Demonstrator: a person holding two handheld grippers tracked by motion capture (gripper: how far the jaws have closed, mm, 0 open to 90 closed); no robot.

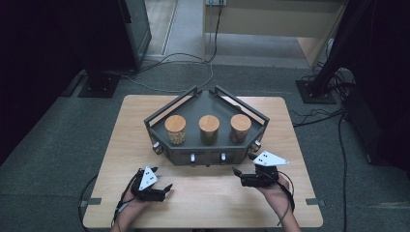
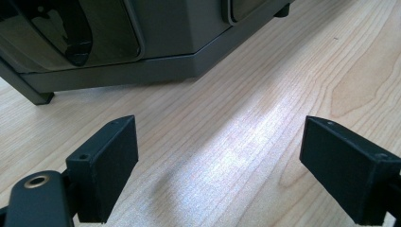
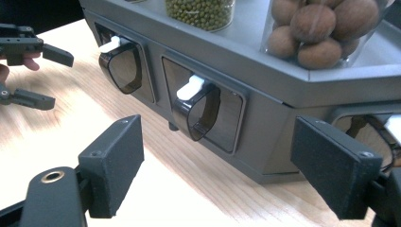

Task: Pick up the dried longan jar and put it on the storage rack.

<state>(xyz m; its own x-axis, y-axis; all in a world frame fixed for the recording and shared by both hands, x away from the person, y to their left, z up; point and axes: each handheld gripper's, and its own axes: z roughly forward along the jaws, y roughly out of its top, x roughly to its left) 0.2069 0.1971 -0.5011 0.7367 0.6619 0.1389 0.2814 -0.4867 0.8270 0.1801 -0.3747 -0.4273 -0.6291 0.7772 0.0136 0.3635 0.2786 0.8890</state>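
Dark grey angular metal rack (image 1: 207,155) sits centred on the pale wood-grain surface (image 1: 290,203), bearing three cork-lidded glass jars (image 1: 209,128) of beans and nuts. Left gripper (image 1: 164,189) and right gripper (image 1: 238,172): jaws wide apart, empty.

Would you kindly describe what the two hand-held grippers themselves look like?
Both are black. The left gripper and the right gripper each carry a pale three-cornered plate with small dark dots on top. A dark cable trails from each. In the gripper views, the fingers are blocky, matte black pads with small screw holes, and a brass-coloured ring sits in the black body at lower left. No sleeves are visible.
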